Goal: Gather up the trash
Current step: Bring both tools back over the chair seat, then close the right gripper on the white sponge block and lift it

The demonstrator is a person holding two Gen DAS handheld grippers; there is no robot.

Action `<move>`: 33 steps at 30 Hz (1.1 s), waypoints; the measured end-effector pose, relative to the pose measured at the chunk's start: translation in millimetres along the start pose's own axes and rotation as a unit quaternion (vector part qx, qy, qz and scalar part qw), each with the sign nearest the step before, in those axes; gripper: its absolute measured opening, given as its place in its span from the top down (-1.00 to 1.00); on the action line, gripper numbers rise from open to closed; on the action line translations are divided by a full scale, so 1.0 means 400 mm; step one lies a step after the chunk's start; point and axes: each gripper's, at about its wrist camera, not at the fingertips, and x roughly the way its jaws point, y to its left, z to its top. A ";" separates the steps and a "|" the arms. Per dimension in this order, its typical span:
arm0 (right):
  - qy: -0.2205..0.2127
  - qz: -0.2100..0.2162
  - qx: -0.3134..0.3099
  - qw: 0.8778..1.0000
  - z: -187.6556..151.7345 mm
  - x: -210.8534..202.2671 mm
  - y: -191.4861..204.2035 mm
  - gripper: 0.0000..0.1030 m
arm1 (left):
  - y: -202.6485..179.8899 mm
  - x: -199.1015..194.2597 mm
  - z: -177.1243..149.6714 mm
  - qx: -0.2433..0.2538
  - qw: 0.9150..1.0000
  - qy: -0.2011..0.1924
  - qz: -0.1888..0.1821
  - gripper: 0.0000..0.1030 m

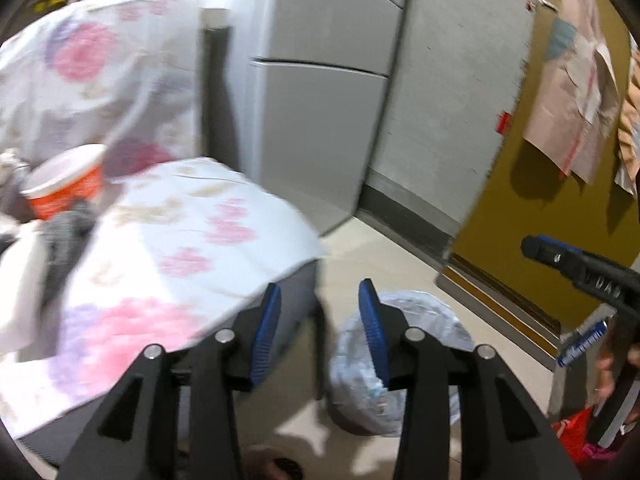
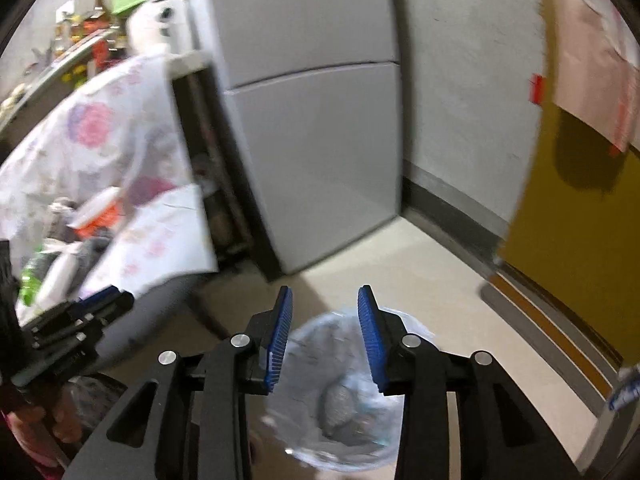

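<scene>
Both my left gripper (image 1: 320, 332) and right gripper (image 2: 324, 336) fingers gape empty above the lined trash bin (image 2: 340, 396) on the near floor, so I'd probably swing left toward the bench (image 1: 192, 248) clutter.

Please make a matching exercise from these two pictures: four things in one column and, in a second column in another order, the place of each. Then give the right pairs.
Things:
1. trash bin
2. orange cup
3. refrigerator
4. paper sheets

Places:
A. hanging on the yellow door
B. on the table with the flowered cloth
C. on the floor, below the right hand-held gripper
D. standing against the grey wall, behind the table

Pairs: 1-C, 2-B, 3-D, 4-A
</scene>
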 end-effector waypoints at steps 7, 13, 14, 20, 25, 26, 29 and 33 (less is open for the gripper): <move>-0.011 0.100 -0.062 0.993 0.063 -0.006 0.259 0.15 | 0.191 -0.168 0.004 -0.047 0.994 -0.008 0.102 0.02; 0.004 0.172 -0.136 0.976 0.060 0.011 0.501 -0.08 | 0.380 -0.316 -0.039 -0.106 0.974 -0.025 0.197 -0.16; 0.007 0.179 -0.147 0.973 0.056 0.017 0.541 -0.16 | 0.412 -0.337 -0.048 -0.119 0.970 -0.026 0.209 -0.17; 0.036 0.208 -0.210 0.955 0.012 0.069 0.732 -0.42 | 0.555 -0.422 -0.101 -0.171 0.947 -0.028 0.270 -0.24; 0.042 0.206 -0.249 0.945 -0.037 0.112 0.861 -0.62 | 0.630 -0.450 -0.150 -0.201 0.937 -0.025 0.286 -0.25; 0.044 0.202 -0.256 0.944 -0.046 0.122 0.885 -0.64 | 0.639 -0.450 -0.156 -0.206 0.935 -0.024 0.287 -0.25; 0.049 0.192 -0.271 0.942 -0.073 0.151 0.944 -0.68 | 0.670 -0.455 -0.173 -0.219 0.932 -0.023 0.288 -0.25; 0.048 0.156 -0.295 0.941 -0.105 0.186 0.999 -0.68 | 0.692 -0.459 -0.190 -0.228 0.930 -0.023 0.289 -0.25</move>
